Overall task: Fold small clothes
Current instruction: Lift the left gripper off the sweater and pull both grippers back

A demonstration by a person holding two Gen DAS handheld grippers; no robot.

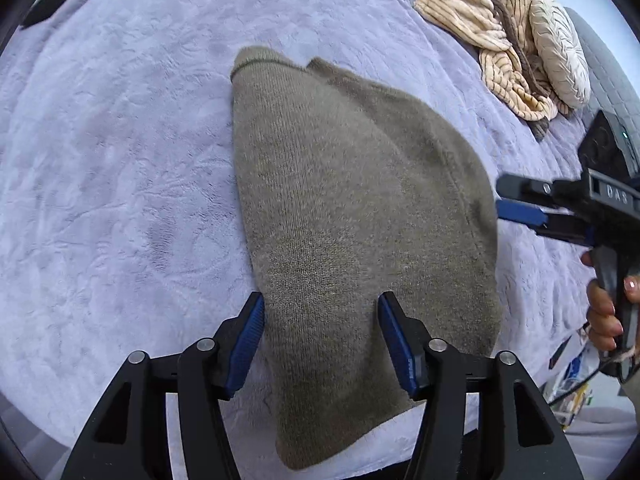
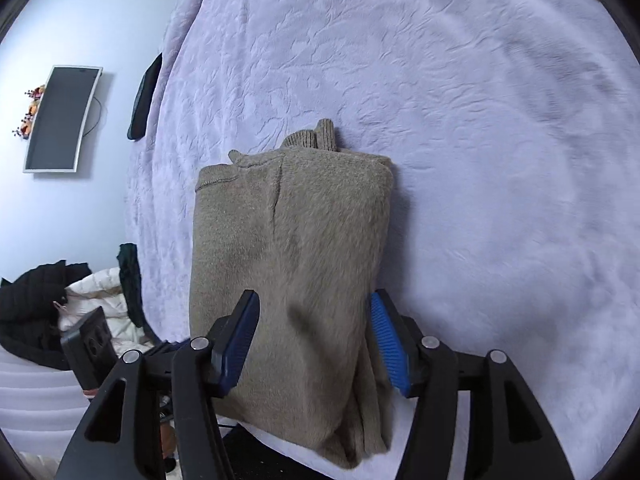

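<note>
1. now, from the left wrist view: one grey-brown sweater lies folded on the purple bed cover. the left tool hangs over its near end with its two blue pads spread apart, one on each side of the cloth, not pinching it. the right tool is at the sweater's right edge, held by one hand; i cannot tell its state from here. one striped cream blanket lies far off.

2. from the right wrist view: the same sweater is a neat long bundle, with two cuffs peeking out at the far end. the right tool is let go too, pads wide, cloth between them but not squeezed.

3. to do this step well, i think both tools should lift away slowly so the fold stays flat, then pat down loose edges.

4. count: one sweater, two tools, one blanket, one screen on the wall.
</note>
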